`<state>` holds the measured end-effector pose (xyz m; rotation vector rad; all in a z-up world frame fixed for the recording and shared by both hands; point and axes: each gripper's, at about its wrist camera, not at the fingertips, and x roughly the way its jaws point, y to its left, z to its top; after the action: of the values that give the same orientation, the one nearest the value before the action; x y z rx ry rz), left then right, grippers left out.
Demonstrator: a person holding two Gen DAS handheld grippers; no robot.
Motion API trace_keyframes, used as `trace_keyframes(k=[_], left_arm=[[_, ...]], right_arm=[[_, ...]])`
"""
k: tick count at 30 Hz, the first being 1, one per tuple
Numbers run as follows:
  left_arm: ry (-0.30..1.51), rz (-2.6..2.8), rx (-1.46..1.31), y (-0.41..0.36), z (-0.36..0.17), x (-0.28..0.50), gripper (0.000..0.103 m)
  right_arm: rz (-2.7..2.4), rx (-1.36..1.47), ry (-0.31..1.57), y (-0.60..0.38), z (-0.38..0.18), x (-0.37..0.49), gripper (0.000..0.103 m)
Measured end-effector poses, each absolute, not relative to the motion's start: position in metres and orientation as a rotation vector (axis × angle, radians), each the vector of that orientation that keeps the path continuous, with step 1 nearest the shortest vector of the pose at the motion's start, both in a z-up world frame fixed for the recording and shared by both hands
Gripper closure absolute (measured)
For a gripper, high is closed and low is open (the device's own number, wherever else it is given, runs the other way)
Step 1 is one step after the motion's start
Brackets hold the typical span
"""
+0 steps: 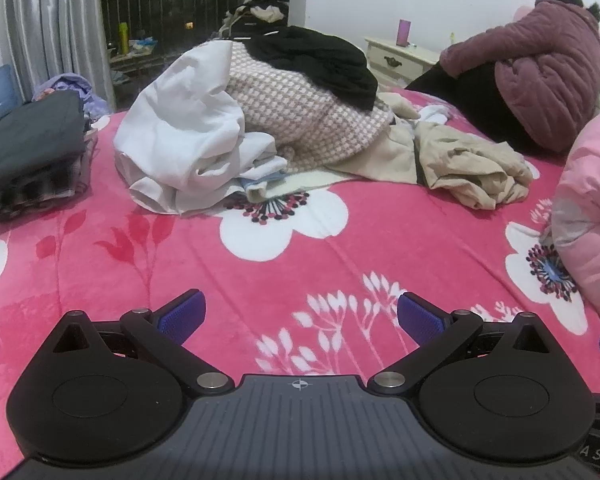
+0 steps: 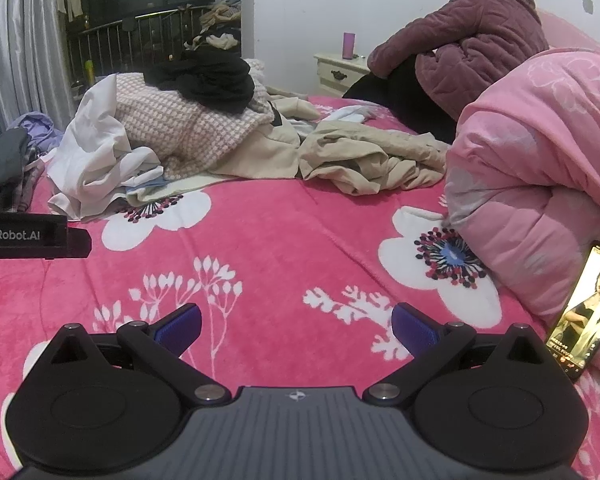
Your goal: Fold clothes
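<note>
Pink flowered blanket (image 1: 340, 248) covered the bed, and the part near the tools was bare. At the far left, a neat stack of folded dark clothes (image 1: 28, 152) sat flat. In the middle lay a messy pile (image 1: 252, 112): a white shirt (image 1: 180, 132), a checked sweater (image 1: 300, 124), a black top (image 1: 320, 60) and crumpled tan clothes (image 1: 472, 168). So some clothes were folded, and many still needed folding. The left gripper (image 1: 301, 316) and right gripper (image 2: 296, 322) were both spread wide and held nothing.
</note>
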<state>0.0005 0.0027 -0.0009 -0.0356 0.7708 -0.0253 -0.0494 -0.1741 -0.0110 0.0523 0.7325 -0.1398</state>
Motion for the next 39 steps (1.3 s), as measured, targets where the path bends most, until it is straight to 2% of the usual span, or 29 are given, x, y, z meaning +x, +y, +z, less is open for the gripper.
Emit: trace_keyframes(k=[39], left_arm=[[0.755,-0.1,-0.099,0.0065,-0.0062,-0.0058,0.0]], right_arm=[[-0.162,0.052,0.735,-0.1746,-0.0131,-0.0489,0.0]])
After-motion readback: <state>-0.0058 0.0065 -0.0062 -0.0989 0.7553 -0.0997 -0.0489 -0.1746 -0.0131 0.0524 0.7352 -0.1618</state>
